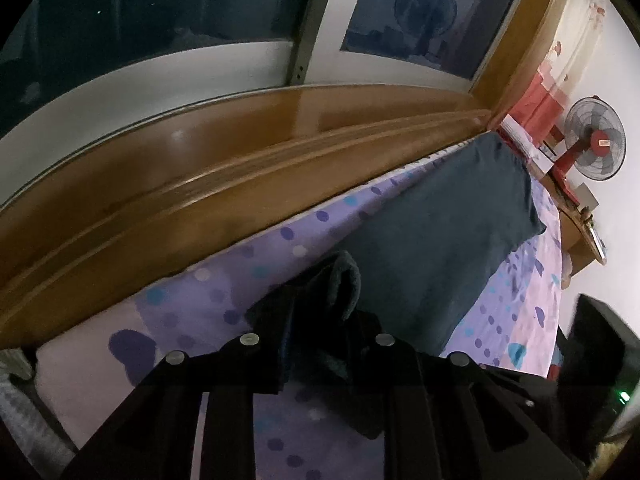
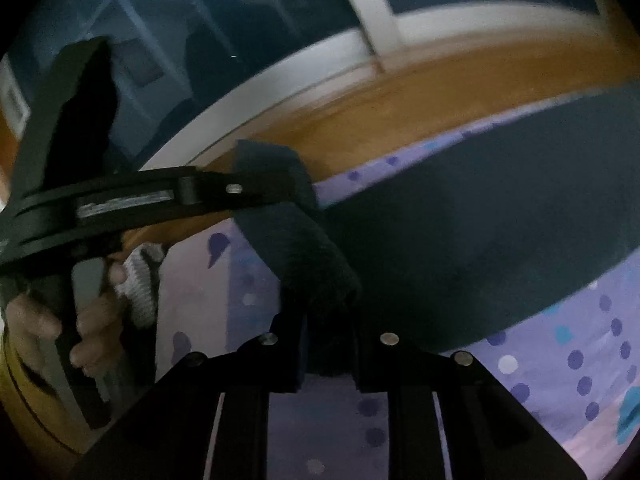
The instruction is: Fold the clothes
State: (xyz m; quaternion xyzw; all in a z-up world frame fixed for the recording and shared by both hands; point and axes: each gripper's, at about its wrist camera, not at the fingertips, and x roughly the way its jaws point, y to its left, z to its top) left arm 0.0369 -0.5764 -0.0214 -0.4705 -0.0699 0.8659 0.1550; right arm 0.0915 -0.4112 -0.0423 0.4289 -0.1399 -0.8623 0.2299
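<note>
Both grippers tilt downward, fingers pinched on dark cloth: the left gripper [image 1: 316, 320] and the right gripper [image 2: 326, 344]. A hand [image 2: 86, 332] grasps the left gripper's handle.

No text, label, brand, number or sign can be read in either view.

The wooden ledge [image 1: 168, 184] walls the bed's [image 1: 224, 292] far side, with window glass [image 1: 160, 12] above it. Near the cloth [image 1: 448, 240], bare sheet lies open. A fan [image 1: 596, 144] and boxes [image 1: 536, 148] crowd the far end.
</note>
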